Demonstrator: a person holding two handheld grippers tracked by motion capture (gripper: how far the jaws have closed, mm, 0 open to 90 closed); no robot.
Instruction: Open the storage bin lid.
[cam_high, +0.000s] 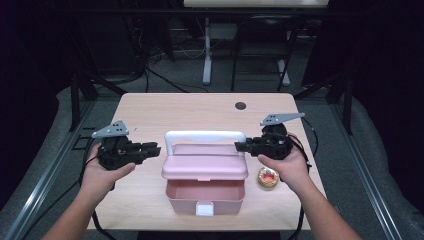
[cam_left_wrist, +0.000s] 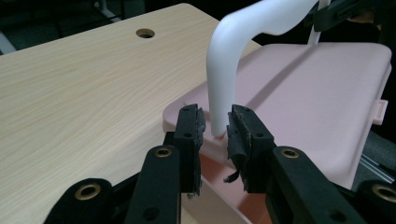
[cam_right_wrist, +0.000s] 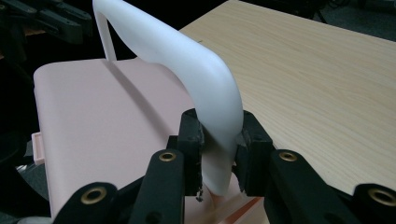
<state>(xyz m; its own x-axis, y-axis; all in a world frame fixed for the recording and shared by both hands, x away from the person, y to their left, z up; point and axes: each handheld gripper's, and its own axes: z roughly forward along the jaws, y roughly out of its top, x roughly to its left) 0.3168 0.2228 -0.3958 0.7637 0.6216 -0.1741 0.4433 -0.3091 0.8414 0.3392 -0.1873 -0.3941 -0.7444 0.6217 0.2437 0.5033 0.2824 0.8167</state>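
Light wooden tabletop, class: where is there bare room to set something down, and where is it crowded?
The light wooden tabletop is free between the pink plastic box with its white handle and the far edge's round cable hole. It is crowded beside the box: left gripper, right gripper, small round tin.

— What's around us here?
— A light wood-grain table (cam_high: 150, 107) with a round cable hole (cam_high: 240, 106), sitting on grey carpet floor (cam_high: 175, 80).
— And behind?
— Dim. Black curtains (cam_high: 385, 75) at the sides, a white-legged desk (cam_high: 206, 55), loose black cables (cam_high: 160, 77) trailing across the floor.
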